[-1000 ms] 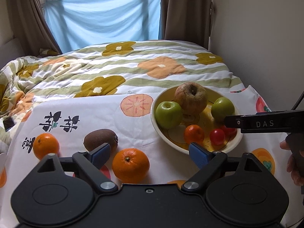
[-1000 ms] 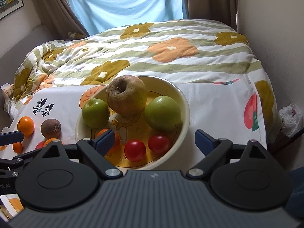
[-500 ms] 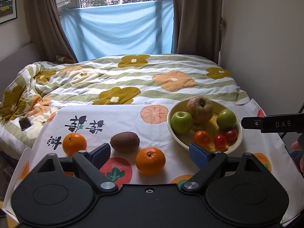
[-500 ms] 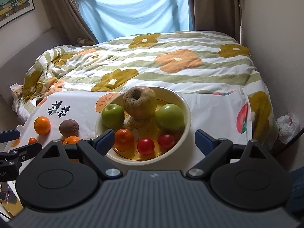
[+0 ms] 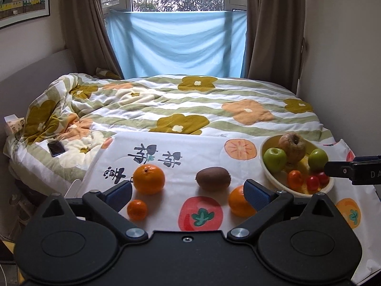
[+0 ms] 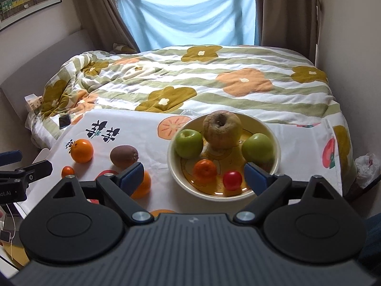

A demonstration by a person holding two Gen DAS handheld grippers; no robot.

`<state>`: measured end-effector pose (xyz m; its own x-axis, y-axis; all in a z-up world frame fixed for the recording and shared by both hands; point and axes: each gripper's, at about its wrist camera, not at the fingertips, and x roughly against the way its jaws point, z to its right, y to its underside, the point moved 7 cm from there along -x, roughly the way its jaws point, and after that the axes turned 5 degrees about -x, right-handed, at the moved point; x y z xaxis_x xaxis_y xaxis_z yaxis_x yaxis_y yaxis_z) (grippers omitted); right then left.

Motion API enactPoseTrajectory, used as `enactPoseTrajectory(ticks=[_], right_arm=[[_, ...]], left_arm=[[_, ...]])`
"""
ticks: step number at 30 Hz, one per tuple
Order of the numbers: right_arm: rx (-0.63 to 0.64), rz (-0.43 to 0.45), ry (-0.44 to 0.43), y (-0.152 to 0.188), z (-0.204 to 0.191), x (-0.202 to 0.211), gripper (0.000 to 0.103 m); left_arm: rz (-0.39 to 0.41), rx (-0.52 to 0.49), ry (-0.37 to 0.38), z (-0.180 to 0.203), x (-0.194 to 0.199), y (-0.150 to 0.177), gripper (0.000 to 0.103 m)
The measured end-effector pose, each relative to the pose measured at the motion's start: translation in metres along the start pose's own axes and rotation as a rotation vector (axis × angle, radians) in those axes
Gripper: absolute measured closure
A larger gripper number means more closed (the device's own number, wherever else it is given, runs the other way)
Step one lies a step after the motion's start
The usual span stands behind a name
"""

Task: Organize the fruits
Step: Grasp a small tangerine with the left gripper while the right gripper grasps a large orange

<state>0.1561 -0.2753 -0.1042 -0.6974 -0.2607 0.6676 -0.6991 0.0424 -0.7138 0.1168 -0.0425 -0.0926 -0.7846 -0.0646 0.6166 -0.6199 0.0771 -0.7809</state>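
Left wrist view: kiwi (image 5: pixel 213 177) centre frame on the cloth (image 5: pixel 190 147), long axis left-right. Bowl (image 5: pixel 269 176) at right edge. Left tool (image 5: pixel 188 193) level above the cloth, spread wide, empty.
Right wrist view: bowl (image 6: pixel 171 164) centre, kiwi (image 6: pixel 124 156) centre left. Right tool (image 6: pixel 193 177) wide, empty, above the bowl's near rim.

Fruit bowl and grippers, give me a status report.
Left gripper open, empty. Right gripper open, empty, facing bowl. Kiwi and three oranges lie outside the bowl on the cloth. Nothing in the way.
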Motion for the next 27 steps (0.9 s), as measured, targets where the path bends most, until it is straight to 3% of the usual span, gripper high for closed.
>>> enactPoseTrajectory(ticks=[6,17,27], right_arm=[[-0.013,-0.040,-0.011,0.012,-0.042,-0.023,0.000],[-0.062,-0.088,0.034,0.032,-0.093,-0.068,0.000],[-0.135,-0.121,0.098,0.052,-0.102,-0.099,0.000]], left_arm=[[-0.040,0.003,-0.003,-0.040,-0.017,0.006,0.002],[-0.119,-0.093,0.039,-0.086,-0.061,0.025,0.003],[-0.195,-0.195,0.168,-0.086,-0.107,0.047,0.020]])
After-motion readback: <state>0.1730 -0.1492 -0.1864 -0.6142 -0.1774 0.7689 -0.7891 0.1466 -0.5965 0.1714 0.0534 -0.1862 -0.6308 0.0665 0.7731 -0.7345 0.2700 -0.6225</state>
